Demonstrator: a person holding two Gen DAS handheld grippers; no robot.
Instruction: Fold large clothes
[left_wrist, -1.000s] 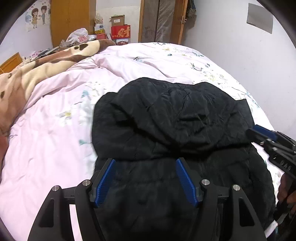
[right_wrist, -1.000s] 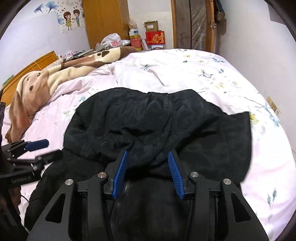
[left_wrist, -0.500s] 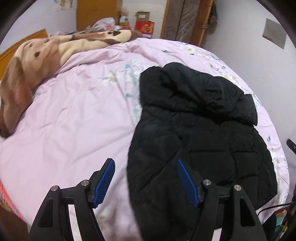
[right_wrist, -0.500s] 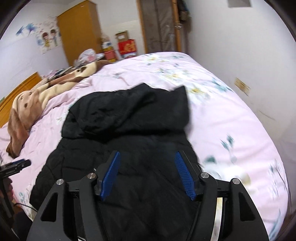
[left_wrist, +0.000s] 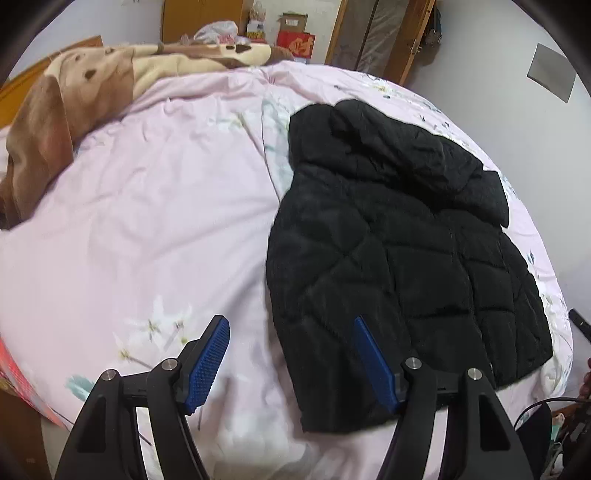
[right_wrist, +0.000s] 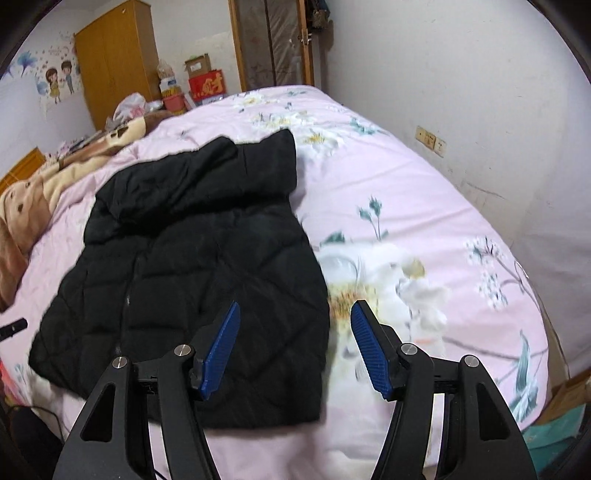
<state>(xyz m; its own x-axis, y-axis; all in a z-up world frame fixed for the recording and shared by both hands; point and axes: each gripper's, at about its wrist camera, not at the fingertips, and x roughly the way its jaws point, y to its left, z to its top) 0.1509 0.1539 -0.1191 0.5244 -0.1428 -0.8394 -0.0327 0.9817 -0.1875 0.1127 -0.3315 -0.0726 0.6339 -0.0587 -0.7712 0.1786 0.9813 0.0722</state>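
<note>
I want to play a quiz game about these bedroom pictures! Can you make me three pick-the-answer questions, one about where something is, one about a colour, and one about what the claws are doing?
1. Where does the black jacket lie?
A. On the pink bed cover
B. On the floor
C. Hanging on the wardrobe door

2. What colour are the pads on each claw?
A. Red
B. Blue
C. Yellow

3. What are the left claw and the right claw doing?
A. Both pinch the jacket
B. One holds a sleeve
C. Both are open and hold nothing

Answers:
1. A, since the jacket is spread flat on the flowered pink cover.
2. B, since the ribbed pads show bright blue in both views.
3. C, since each claw's pads stand wide apart with no cloth between them.
</note>
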